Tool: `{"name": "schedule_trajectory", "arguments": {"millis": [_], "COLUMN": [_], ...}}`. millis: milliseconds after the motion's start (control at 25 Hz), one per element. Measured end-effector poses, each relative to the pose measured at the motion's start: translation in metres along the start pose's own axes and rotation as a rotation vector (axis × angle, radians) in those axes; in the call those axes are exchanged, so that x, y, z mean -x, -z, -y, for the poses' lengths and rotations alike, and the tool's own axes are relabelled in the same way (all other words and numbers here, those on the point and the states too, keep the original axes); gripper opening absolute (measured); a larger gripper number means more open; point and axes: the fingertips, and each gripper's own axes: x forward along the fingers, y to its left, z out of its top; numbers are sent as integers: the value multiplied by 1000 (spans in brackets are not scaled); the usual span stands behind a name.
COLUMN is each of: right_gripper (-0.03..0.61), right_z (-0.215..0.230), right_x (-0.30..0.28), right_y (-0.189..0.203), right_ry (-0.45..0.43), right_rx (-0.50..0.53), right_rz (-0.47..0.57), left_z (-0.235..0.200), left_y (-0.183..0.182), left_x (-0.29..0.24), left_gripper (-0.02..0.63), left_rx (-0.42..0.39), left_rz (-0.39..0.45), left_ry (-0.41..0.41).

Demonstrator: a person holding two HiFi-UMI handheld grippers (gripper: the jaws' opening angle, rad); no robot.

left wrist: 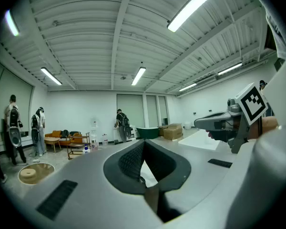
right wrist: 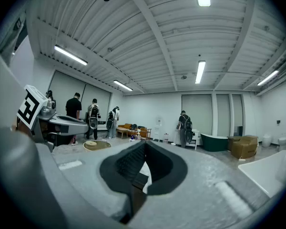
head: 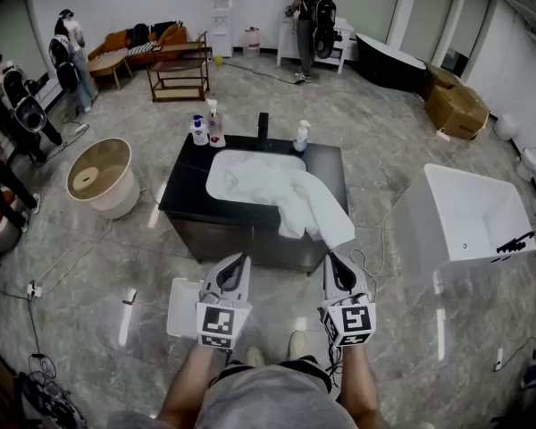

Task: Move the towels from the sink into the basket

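Observation:
White towels (head: 281,190) fill the white sink (head: 216,175) set in a black vanity (head: 180,195), and one towel hangs over the vanity's front right edge. On the floor by my left arm sits a white rectangular basket (head: 180,304). My left gripper (head: 240,259) and right gripper (head: 332,259) are held level side by side, just short of the vanity's front. Both are shut and hold nothing. In the left gripper view the left gripper (left wrist: 144,178) has its jaws together. The right gripper (right wrist: 136,175) looks the same in its own view.
A black faucet (head: 263,127) and pump bottles (head: 200,132) stand on the vanity's far edge. A white bathtub (head: 472,222) is at the right and a round tub (head: 101,177) at the left. Cardboard boxes (head: 456,105) and several people stand further back. Cables cross the floor.

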Motion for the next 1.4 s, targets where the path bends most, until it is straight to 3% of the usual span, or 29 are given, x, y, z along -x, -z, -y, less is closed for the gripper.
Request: {"name": "schedule_trajectory", "arguments": {"millis": [840, 1080, 1400], "right_gripper": [0, 0, 0], "right_z": [-17, 4, 39], "right_x": [-38, -85, -198], "right_y": [2, 0, 23], "right_ry": [-45, -77, -209], "right_rx": [-20, -41, -47], "right_rz": [-7, -2, -33], "left_z": [-27, -44, -78], "left_y": [3, 1, 12], "left_x": [-15, -57, -151], "left_gripper": [9, 9, 9], "left_rx": [10, 11, 13], "left_rz": [19, 17, -21], "left_ry": [-24, -49, -126]}}
